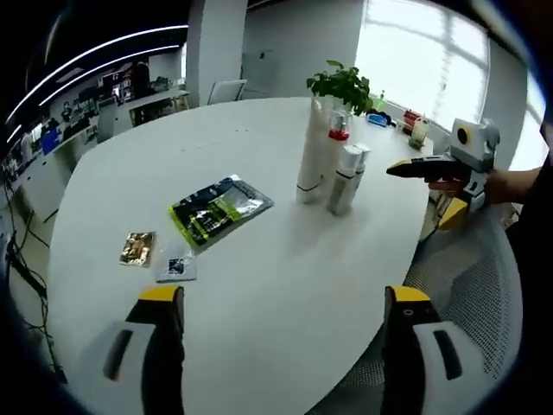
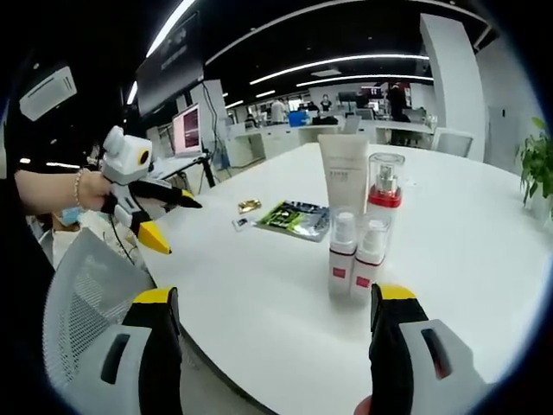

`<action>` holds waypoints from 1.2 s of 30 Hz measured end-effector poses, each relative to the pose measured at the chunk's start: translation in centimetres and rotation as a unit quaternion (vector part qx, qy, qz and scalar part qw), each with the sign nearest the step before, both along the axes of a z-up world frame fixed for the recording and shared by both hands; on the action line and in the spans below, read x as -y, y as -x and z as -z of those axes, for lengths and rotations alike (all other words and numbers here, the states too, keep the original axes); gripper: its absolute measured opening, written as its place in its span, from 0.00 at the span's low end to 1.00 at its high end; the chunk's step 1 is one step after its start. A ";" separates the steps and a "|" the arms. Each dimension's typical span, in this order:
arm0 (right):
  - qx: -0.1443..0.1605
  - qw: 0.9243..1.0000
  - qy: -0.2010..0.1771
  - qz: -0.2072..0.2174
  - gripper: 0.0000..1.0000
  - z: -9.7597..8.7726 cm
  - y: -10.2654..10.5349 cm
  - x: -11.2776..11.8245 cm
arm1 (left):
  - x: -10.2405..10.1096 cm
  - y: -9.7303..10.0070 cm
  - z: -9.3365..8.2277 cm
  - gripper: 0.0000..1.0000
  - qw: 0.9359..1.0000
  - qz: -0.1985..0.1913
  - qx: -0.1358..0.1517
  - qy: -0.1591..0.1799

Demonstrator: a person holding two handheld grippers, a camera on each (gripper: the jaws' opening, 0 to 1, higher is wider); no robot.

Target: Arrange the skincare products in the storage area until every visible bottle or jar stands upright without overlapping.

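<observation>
Several skincare products stand upright in a tight group on the white table: a tall white tube, a clear bottle with a red collar, and two small white spray bottles. My left gripper is open and empty at the near table edge, well short of them. My right gripper is open and empty too, with the two small bottles just beyond its jaws. Each gripper shows in the other's view, hand-held off the table's edge.
A green foil sachet, a gold sachet and a small pale sachet lie flat on the table. A potted plant stands behind the bottles. A grey mesh chair sits at the table edge.
</observation>
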State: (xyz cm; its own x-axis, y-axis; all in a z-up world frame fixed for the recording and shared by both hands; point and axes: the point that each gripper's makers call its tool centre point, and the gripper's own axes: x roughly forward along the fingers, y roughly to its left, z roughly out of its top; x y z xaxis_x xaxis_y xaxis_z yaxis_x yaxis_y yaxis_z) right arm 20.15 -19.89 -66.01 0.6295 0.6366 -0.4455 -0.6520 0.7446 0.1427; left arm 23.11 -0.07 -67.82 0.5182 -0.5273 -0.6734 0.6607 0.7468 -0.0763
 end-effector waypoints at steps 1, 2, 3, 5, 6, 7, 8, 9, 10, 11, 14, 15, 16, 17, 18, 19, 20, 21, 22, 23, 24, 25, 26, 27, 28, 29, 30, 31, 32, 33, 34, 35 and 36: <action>0.000 1.000 0.000 0.001 0.91 0.0 0.0 0.0 | 0.1 -0.3 0.0 0.92 1.000 0.004 0.002 -0.004; -0.001 1.000 0.000 0.002 0.91 0.0 0.0 0.0 | 0.1 -0.6 -0.1 0.92 1.000 0.009 0.004 -0.007; -0.002 1.000 0.000 0.002 0.91 0.0 -0.1 0.1 | 0.2 -1.0 -0.1 0.91 1.000 0.015 0.005 -0.011; -0.003 1.000 0.002 0.002 0.91 0.1 0.0 0.0 | 0.2 -1.6 -0.3 0.91 1.000 0.021 0.007 -0.014; -0.003 1.000 0.002 0.002 0.91 0.1 0.0 0.1 | 0.3 -2.0 -0.4 0.91 0.999 0.026 0.008 -0.016; -0.003 1.000 0.003 0.002 0.91 0.1 -0.1 0.1 | 0.3 -2.2 -0.5 0.90 0.999 0.030 0.009 -0.019; -0.004 1.000 0.003 0.002 0.91 0.1 -0.1 0.1 | 0.3 -2.5 -0.5 0.90 0.999 0.033 0.010 -0.021; -0.005 1.000 0.003 0.003 0.91 0.2 -0.1 0.1 | 0.2 -2.9 -0.5 0.90 0.999 0.037 0.010 -0.025; -0.006 1.000 0.003 0.005 0.91 0.2 -0.1 0.1 | 0.2 -3.3 -0.4 0.90 0.999 0.040 0.009 -0.028; -0.006 1.000 0.002 0.007 0.91 0.2 -0.1 0.2 | 0.3 -3.5 -0.4 0.90 0.999 0.043 0.009 -0.030; -0.010 1.000 -0.003 0.015 0.91 0.2 -0.4 0.5 | 0.4 -4.5 -0.2 0.90 0.998 0.052 0.009 -0.035; -0.012 1.000 -0.004 0.017 0.91 0.3 -0.4 0.6 | 0.5 -4.6 -0.2 0.90 0.998 0.054 0.009 -0.036; -0.013 1.000 -0.005 0.019 0.91 0.3 -0.4 0.6 | 0.6 -4.8 -0.1 0.90 0.998 0.056 0.008 -0.037; -0.014 1.000 -0.005 0.020 0.91 0.4 -0.5 0.7 | 0.7 -5.0 -0.1 0.90 0.997 0.058 0.007 -0.040; -0.015 1.000 -0.005 0.021 0.91 0.4 -0.5 0.7 | 0.8 -5.3 0.0 0.90 0.997 0.062 0.007 -0.042; -0.016 1.000 -0.005 0.022 0.91 0.4 -0.5 0.7 | 0.9 -5.5 0.1 0.90 0.997 0.065 0.007 -0.044; -0.017 1.000 -0.004 0.023 0.91 0.4 -0.5 0.8 | 1.0 -5.9 0.1 0.89 0.997 0.068 0.008 -0.045; -0.017 1.000 -0.004 0.024 0.91 0.5 -0.6 0.8 | 1.0 -6.2 0.2 0.89 0.996 0.070 0.007 -0.045; -0.018 0.999 -0.004 0.026 0.91 0.5 -0.6 0.9 | 1.1 -6.4 0.3 0.89 0.996 0.073 0.006 -0.046; -0.019 0.999 -0.004 0.027 0.91 0.5 -0.6 0.9 | 1.1 -6.8 0.3 0.89 0.996 0.075 0.007 -0.046; -0.020 0.999 -0.005 0.030 0.91 0.6 -0.6 1.0 | 1.2 -7.4 0.4 0.89 0.996 0.079 0.007 -0.047; -0.020 0.999 -0.005 0.031 0.91 0.6 -0.7 1.1 | 1.2 -7.7 0.5 0.89 0.995 0.084 0.007 -0.049; -0.021 0.999 -0.006 0.033 0.91 0.6 -0.7 1.1 | 1.3 -7.9 0.6 0.89 0.995 0.087 0.007 -0.050; -0.022 0.999 -0.006 0.034 0.91 0.6 -0.7 1.2 | 1.3 -8.4 0.9 0.89 0.994 0.092 0.006 -0.052; -0.022 0.999 -0.006 0.036 0.91 0.6 -0.7 1.2 | 1.4 -8.6 1.0 0.88 0.994 0.096 0.005 -0.054; -0.022 0.999 -0.006 0.038 0.91 0.6 -0.7 1.2 | 1.4 -8.9 1.1 0.88 0.993 0.100 0.005 -0.057; -0.022 0.999 -0.006 0.039 0.91 0.6 -0.7 1.3 | 1.5 -9.3 1.2 0.88 0.992 0.106 0.005 -0.061; -0.023 0.999 -0.006 0.040 0.91 0.7 -0.7 1.3 | 1.5 -9.5 1.3 0.88 0.992 0.110 0.004 -0.064; -0.023 0.999 -0.005 0.041 0.91 0.7 -0.8 1.4 | 1.6 -10.0 1.4 0.88 0.991 0.113 0.004 -0.067; -0.023 0.999 -0.005 0.042 0.91 0.7 -0.8 1.4 | 1.7 -10.2 1.3 0.88 0.991 0.117 0.004 -0.069; -0.024 0.999 -0.005 0.043 0.91 0.8 -0.8 1.4 | 1.8 -10.4 1.4 0.87 0.990 0.121 0.003 -0.072; -0.024 0.999 -0.004 0.043 0.91 0.8 -0.8 1.5 | 2.0 -10.8 1.4 0.87 0.989 0.127 0.004 -0.075; -0.024 0.999 -0.003 0.044 0.91 0.8 -0.8 1.5 | 2.1 -11.1 1.5 0.87 0.989 0.130 0.003 -0.077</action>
